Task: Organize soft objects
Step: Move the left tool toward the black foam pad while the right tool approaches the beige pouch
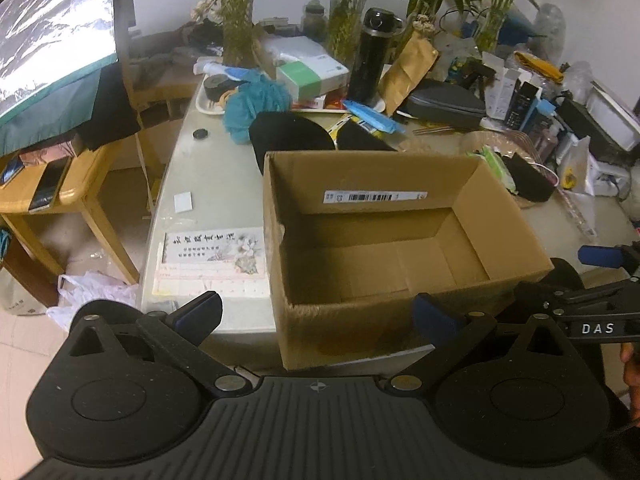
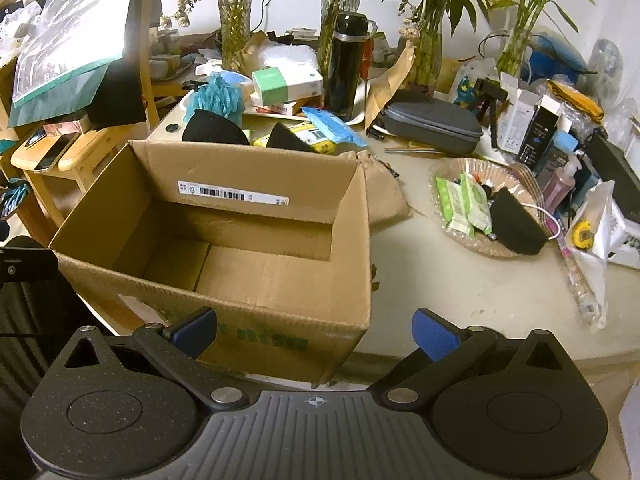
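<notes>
An open cardboard box stands on the table's near edge, with nothing inside; it also shows in the right wrist view. Behind it lie a blue mesh bath puff and two black soft caps. Another black soft item lies in a woven basket to the right. My left gripper is open and empty in front of the box. My right gripper is open and empty near the box's front right corner; part of it shows in the left wrist view.
The table's back is crowded: glass vases with bamboo, a black flask, a green-white carton, a grey zip case, green wipe packs, small boxes and bottles. A wooden side table stands left.
</notes>
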{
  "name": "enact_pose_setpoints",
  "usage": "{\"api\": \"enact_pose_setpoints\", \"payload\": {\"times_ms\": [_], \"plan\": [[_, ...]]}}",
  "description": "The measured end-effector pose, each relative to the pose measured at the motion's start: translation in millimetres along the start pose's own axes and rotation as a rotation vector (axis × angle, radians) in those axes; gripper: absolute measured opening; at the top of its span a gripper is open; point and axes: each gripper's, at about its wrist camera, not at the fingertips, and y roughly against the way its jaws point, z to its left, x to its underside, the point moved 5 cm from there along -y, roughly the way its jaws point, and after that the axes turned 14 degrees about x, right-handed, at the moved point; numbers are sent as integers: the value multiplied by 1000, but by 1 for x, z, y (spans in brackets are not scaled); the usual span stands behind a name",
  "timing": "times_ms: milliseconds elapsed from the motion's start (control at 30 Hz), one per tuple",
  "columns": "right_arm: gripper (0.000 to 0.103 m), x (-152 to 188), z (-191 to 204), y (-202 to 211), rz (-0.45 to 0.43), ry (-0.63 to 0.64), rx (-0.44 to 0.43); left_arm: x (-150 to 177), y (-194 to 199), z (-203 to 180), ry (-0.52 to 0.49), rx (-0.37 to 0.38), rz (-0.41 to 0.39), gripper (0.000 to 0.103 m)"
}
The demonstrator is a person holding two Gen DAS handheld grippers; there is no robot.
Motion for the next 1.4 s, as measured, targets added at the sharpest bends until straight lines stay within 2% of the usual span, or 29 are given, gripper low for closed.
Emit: {"api": "enact_pose_setpoints", "payload": {"times_ms": [433,733,1400], "plan": [[103,-16,-6,8,-32,-4,14,-19,5,-8,-55,-47,-37,103],[103,-22,-13,8,-43,-24,33,-30,5,-19,-78,-32,-63,103],[103,-35,-19,-1,-46,-35,71,-33,9,10,-7,-86,-81,103]]}}
